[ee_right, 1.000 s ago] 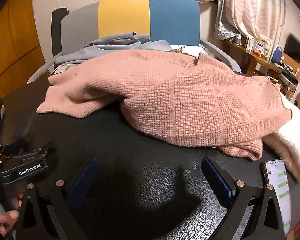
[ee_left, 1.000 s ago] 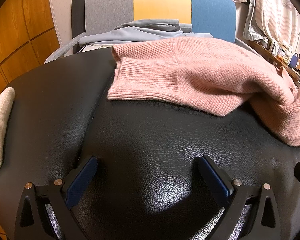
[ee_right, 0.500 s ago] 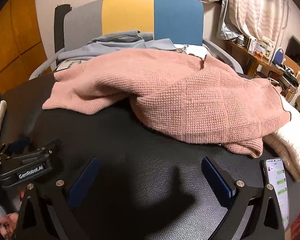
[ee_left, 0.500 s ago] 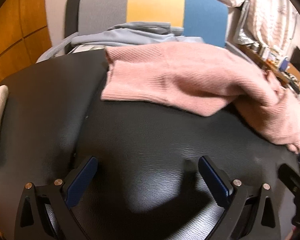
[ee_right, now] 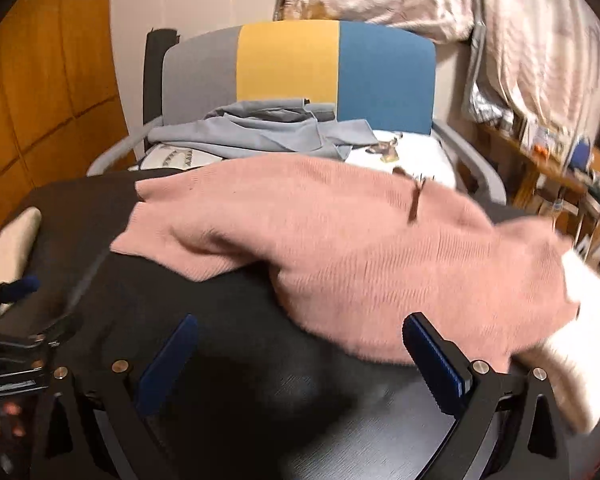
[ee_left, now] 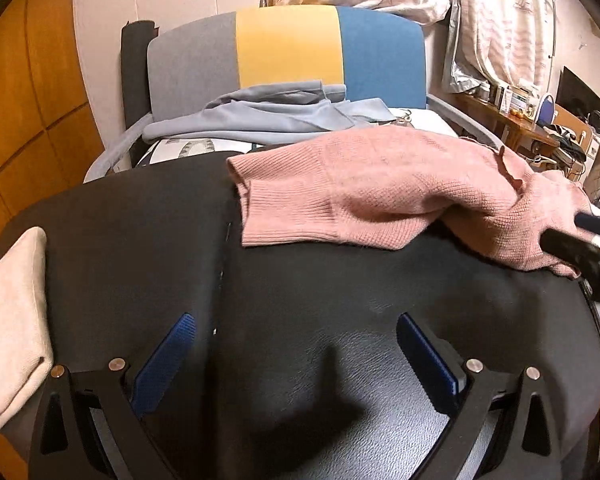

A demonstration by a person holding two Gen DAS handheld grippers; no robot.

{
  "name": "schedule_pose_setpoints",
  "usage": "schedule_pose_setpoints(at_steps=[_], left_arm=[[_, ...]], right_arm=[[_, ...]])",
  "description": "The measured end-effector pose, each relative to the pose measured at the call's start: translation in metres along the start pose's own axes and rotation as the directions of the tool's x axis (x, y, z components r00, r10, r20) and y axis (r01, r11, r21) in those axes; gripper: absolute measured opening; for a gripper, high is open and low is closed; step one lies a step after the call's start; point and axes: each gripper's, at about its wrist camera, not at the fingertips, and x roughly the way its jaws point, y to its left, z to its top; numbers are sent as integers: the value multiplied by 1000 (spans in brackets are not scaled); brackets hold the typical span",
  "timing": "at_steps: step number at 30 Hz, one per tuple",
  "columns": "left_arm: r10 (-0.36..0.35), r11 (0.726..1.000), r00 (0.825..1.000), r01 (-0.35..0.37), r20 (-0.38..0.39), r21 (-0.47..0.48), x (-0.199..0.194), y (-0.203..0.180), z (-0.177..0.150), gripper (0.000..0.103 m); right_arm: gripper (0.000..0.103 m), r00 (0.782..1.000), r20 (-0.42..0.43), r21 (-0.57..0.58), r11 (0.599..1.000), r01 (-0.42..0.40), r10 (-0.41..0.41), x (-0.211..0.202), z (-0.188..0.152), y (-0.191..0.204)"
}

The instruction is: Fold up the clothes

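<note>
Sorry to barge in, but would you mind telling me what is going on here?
A person is folding clothes with a handheld gripper in each hand. A pink sweater lies crumpled on the black leather surface. The left gripper hangs open over bare leather, holding nothing. The right gripper is open at the sweater's near edge, one finger against the fabric. No fold has started.

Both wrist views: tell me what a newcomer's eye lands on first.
The pink sweater lies rumpled across the far side of the black surface, unfolded. Behind it stands a chair with a grey, yellow and blue back, a pale blue garment heaped on its seat. Both grippers, left and right, are open and empty, the right one's fingers close to the sweater's near edge.
</note>
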Motion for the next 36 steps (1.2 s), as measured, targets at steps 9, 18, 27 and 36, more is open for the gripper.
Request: schedule_pose_setpoints(at_steps=[9, 18, 27, 36], left_arm=[[29, 994, 999, -27, -18, 109, 6, -18, 9, 103], [14, 977, 1000, -19, 25, 213, 12, -60, 49, 103], [5, 960, 998, -23, 65, 278, 16, -114, 81, 103], [14, 970, 1000, -19, 23, 241, 34, -120, 90, 103]], right_arm=[[103, 996, -62, 29, 997, 71, -69, 25, 36, -27], [103, 996, 46, 126, 990, 65, -72, 1, 33, -47], [103, 981, 85, 175, 972, 156, -173, -30, 7, -70], [103, 988, 17, 210, 967, 146, -153, -20, 7, -76]])
